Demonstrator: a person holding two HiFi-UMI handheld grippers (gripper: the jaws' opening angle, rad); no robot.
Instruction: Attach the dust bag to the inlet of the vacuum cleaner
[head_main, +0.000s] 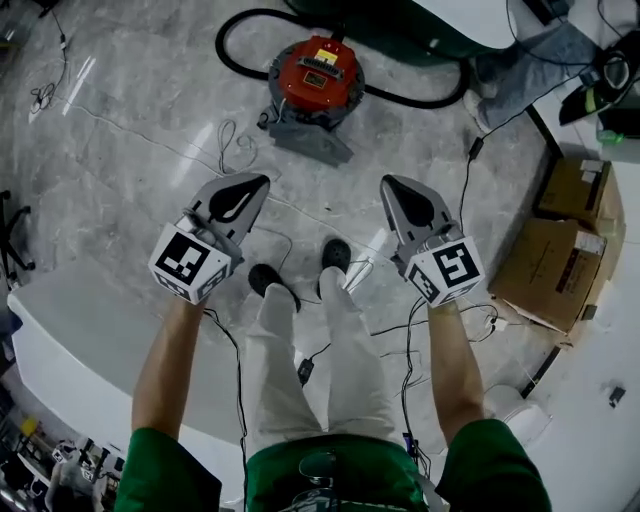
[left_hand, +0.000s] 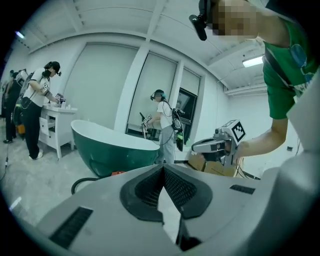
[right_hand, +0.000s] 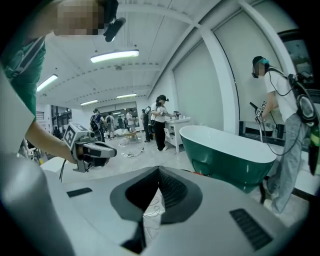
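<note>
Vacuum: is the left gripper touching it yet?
Apart. The head view shows the left gripper held up near the person's shoes, with a wide stretch of floor between it and the vacuum.

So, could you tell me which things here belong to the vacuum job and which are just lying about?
Job: red vacuum cleaner, its black hose, left gripper, right gripper.
Lying about: cardboard boxes, floor cables, green bathtub.
</note>
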